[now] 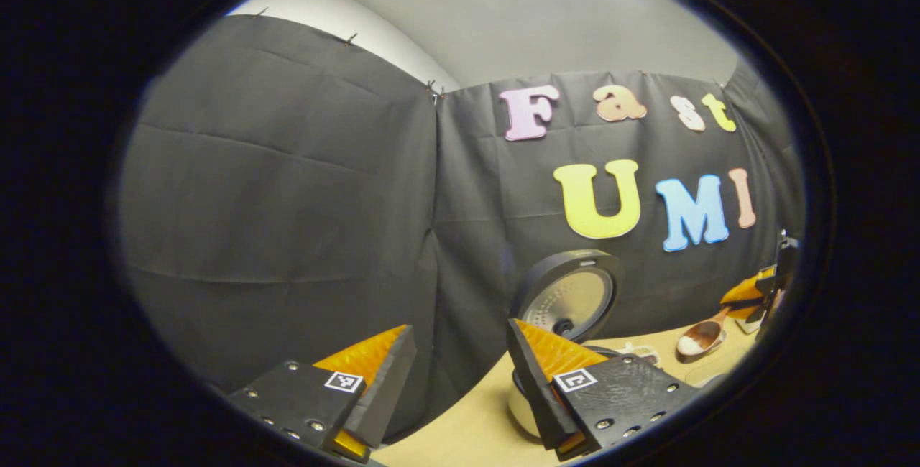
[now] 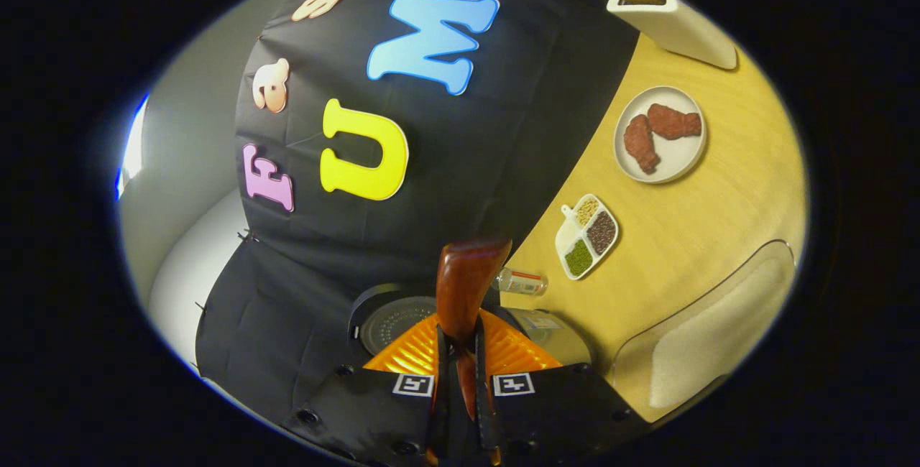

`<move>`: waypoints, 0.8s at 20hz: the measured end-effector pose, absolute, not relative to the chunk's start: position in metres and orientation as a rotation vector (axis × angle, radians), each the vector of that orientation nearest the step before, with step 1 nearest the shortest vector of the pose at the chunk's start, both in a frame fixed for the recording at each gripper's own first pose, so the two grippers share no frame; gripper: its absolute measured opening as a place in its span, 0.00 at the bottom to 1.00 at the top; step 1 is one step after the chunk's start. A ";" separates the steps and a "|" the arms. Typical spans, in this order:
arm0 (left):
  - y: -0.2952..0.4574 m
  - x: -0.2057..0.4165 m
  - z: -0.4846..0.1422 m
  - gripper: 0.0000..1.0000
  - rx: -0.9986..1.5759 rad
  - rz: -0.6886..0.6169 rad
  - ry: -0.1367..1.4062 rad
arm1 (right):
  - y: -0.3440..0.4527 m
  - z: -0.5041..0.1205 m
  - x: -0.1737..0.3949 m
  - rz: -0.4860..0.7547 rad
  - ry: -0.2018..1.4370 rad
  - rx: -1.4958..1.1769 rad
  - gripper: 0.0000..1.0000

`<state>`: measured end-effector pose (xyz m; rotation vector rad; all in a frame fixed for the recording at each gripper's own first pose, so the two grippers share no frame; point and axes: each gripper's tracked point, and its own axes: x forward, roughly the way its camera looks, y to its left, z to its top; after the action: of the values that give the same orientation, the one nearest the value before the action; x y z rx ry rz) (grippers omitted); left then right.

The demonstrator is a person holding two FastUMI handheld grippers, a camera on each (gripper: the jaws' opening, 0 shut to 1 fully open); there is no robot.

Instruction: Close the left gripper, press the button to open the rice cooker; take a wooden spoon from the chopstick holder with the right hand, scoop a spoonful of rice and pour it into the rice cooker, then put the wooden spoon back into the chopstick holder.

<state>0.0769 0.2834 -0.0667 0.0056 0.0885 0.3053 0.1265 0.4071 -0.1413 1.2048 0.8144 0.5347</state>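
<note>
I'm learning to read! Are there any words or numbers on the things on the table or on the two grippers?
No words or numbers can be read.
Marker squares on the left gripper: black-and-white patterns, no letters.
Marker squares on the right gripper: the same, no letters.
Small bottle: it has a label, too small to read.
Rice cooker: a patch on its front, too blurred to read.

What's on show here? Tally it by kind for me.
Cooker: 1
Spoon: 1
Holder: 1
Plate: 1
Meat pieces: 2
Divided dish: 1
Bottle: 1
Clear tub: 1
Total: 9
</note>
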 end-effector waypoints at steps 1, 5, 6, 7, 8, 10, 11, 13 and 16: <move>0.289 0.076 -0.071 0.81 0.005 0.315 0.093 | 0.421 -0.139 0.127 0.553 0.817 1.200 0.16; 0.312 0.063 -0.079 0.80 0.009 0.357 0.114 | 0.470 -0.138 0.128 0.609 0.840 1.189 0.16; 0.318 0.059 -0.080 0.80 0.010 0.367 0.118 | 0.482 -0.141 0.129 0.623 0.849 1.188 0.16; 0.322 0.057 -0.083 0.80 0.010 0.378 0.122 | 0.493 -0.143 0.128 0.634 0.860 1.183 0.16; 0.327 0.055 -0.085 0.80 0.010 0.388 0.128 | 0.503 -0.147 0.128 0.639 0.867 1.176 0.16; 0.335 0.049 -0.088 0.80 0.009 0.409 0.137 | 0.522 -0.154 0.131 0.648 0.868 1.145 0.16; 0.338 0.045 -0.089 0.80 0.009 0.419 0.141 | 0.531 -0.158 0.131 0.652 0.868 1.122 0.16; 0.344 0.037 -0.090 0.80 0.012 0.436 0.149 | 0.547 -0.167 0.129 0.667 0.872 1.069 0.16; 0.347 0.036 -0.094 0.80 0.017 0.457 0.164 | 0.564 -0.180 0.126 0.685 0.873 0.979 0.16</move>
<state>0.0355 0.3466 -0.0945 0.0170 0.1638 0.4575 0.1261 0.5641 -0.1804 0.9794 0.8730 0.6853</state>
